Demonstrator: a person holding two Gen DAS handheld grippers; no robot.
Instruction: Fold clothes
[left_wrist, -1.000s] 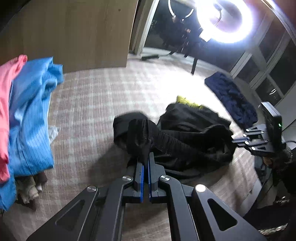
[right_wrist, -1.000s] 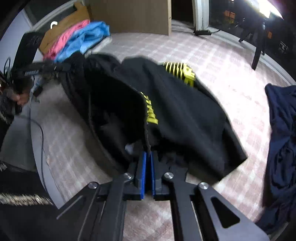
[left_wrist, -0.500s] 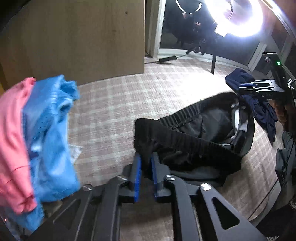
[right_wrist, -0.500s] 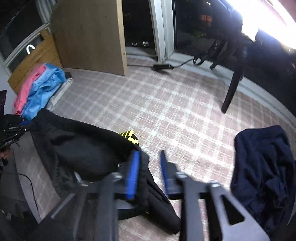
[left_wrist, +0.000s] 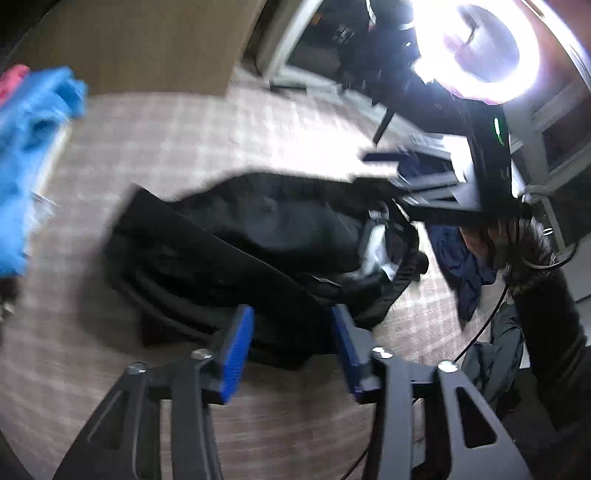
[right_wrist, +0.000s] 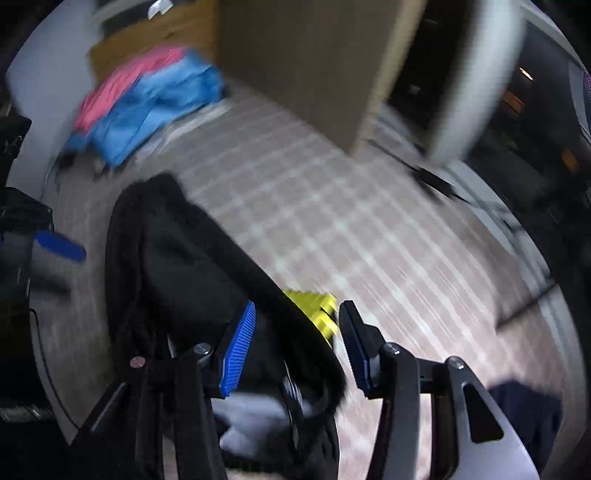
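1. The plaid surface (left_wrist: 184, 147) is the largest thing in both views: a woven-looking cloth in pale pink and beige checks, lying flat under everything else.
2. The black garment (left_wrist: 258, 251) lies crumpled in a heap on the checks, directly ahead of both grippers. It looks soft and matte, with a ribbed band along one edge, a pale lining showing inside an opening, and a yellow striped patch (right_wrist: 317, 306) at its far side in the right wrist view. A small white mark near the opening is too blurred to read.
3. The blue garment (right_wrist: 155, 107) sits bunched at the far left edge with a pink garment (right_wrist: 122, 85) against it.
4. A dark navy garment (left_wrist: 458, 266) lies rumpled at the right, just beyond the black heap.
5. A ring light (left_wrist: 480, 48) glows as a bright white circle at upper right.
6. The left gripper (left_wrist: 291, 347) has its blue ribbed pads spread wide apart, gripping nothing, with the black cloth just past them.
7. The right gripper (right_wrist: 295, 343) is likewise spread, its pads either side of the black fabric without pinching it.
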